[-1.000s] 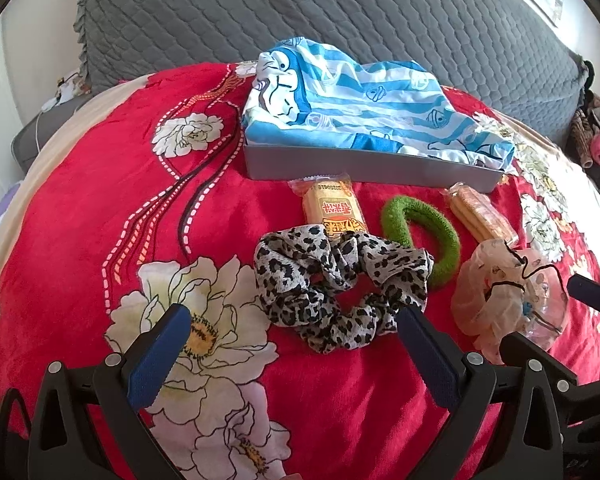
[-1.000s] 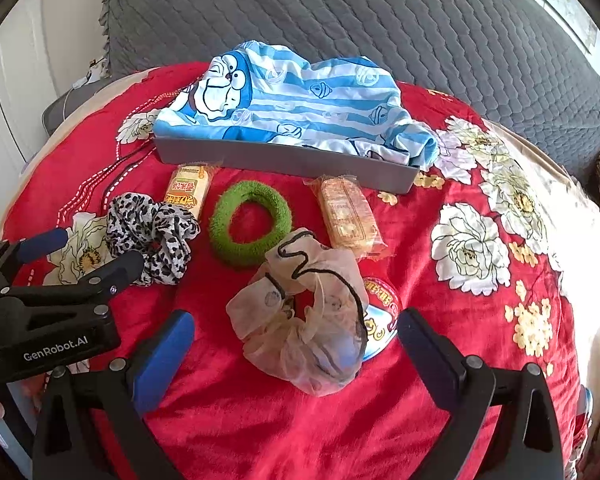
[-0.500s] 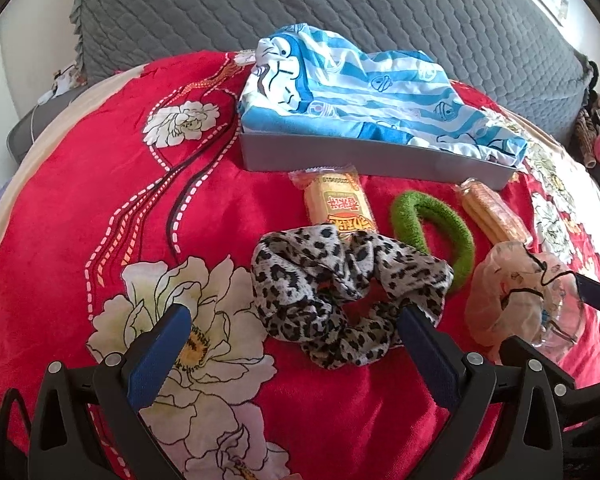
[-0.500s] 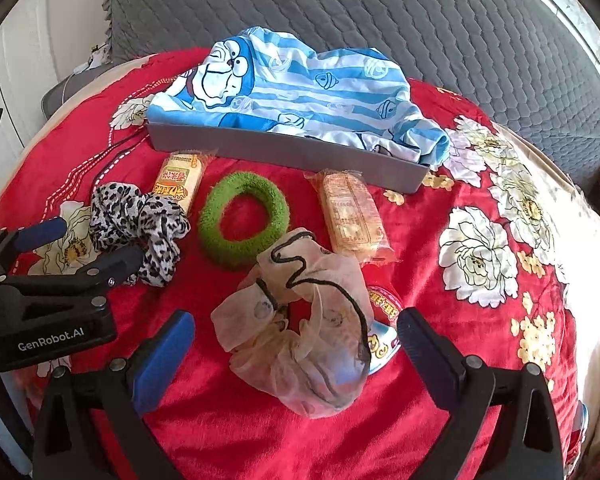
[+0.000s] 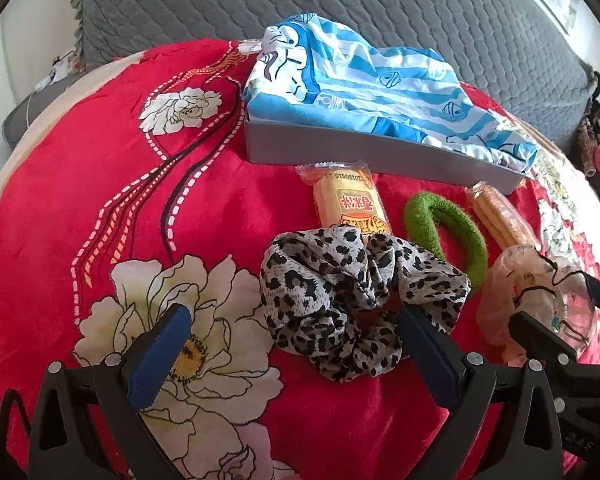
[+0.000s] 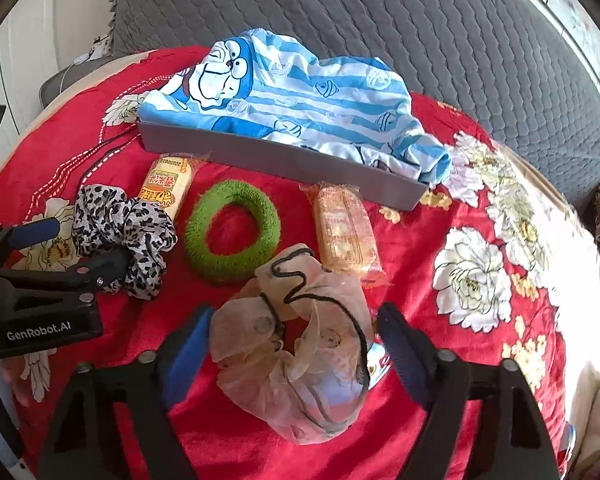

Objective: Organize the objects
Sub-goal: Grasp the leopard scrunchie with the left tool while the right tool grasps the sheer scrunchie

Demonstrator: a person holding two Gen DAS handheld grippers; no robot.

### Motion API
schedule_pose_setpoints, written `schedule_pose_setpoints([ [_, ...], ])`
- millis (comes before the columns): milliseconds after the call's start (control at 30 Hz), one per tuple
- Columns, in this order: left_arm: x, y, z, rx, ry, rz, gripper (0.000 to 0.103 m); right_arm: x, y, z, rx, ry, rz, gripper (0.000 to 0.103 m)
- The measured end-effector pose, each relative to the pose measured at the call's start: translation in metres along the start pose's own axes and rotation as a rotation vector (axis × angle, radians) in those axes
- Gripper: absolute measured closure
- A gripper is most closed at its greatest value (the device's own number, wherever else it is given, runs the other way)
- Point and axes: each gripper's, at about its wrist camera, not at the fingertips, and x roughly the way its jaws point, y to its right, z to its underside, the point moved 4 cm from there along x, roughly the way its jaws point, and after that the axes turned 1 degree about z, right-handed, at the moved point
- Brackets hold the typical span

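On the bed [image 6: 480, 208] with the red flowered cover lie three hair scrunchies and two wrapped snack packs, in front of one grey tray [image 6: 284, 160].

At the far left is the left hand-held gripper [image 5: 288, 334]. It is wide open and holds nothing; its right finger is at the near edge of the leopard scrunchie [image 5: 356, 300]. Behind this scrunchie lies the first snack pack [image 5: 350, 200], partly covered by it. Next comes the green scrunchie [image 6: 232, 236], then the second snack pack [image 6: 346, 232].

The sheer beige scrunchie [image 6: 296, 356] lies between the fingers of the right hand-held gripper [image 6: 294, 338], which is open around it without squeezing it. Under this scrunchie something round with a printed label shows only at its edge; I cannot tell what it is.

One blue striped cloth [image 6: 292, 96] fills the tray and hides its inside.
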Motion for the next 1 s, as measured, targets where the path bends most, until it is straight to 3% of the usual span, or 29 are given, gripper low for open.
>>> schedule_pose_setpoints([
  [200,-0.002,-0.004,-0.003,-0.036,0.004,0.036,0.0,0.001,-0.011,0.001,-0.094,0.0,0.021,0.046],
  [300,-0.004,-0.002,-0.004,-0.033,0.008,0.049,0.003,0.008,-0.018,0.006,-0.135,-0.037,0.002,0.066],
  [367,-0.005,0.001,-0.003,-0.018,0.01,0.052,0.013,0.011,-0.019,0.009,-0.121,-0.058,-0.039,0.078],
  [467,-0.004,0.006,-0.003,0.007,0.006,0.065,0.031,0.009,-0.015,0.009,-0.075,-0.06,-0.091,0.081],
  [600,-0.004,0.009,-0.001,0.018,-0.005,0.096,0.045,0.01,-0.009,0.009,-0.026,-0.069,-0.119,0.081],
  [800,-0.006,0.011,-0.005,0.024,0.013,0.125,0.082,0.007,-0.012,0.009,-0.029,-0.062,-0.135,0.081],
  [1000,-0.009,0.015,-0.005,0.029,0.02,0.156,0.092,0.004,-0.012,0.008,-0.022,-0.06,-0.154,0.085],
])
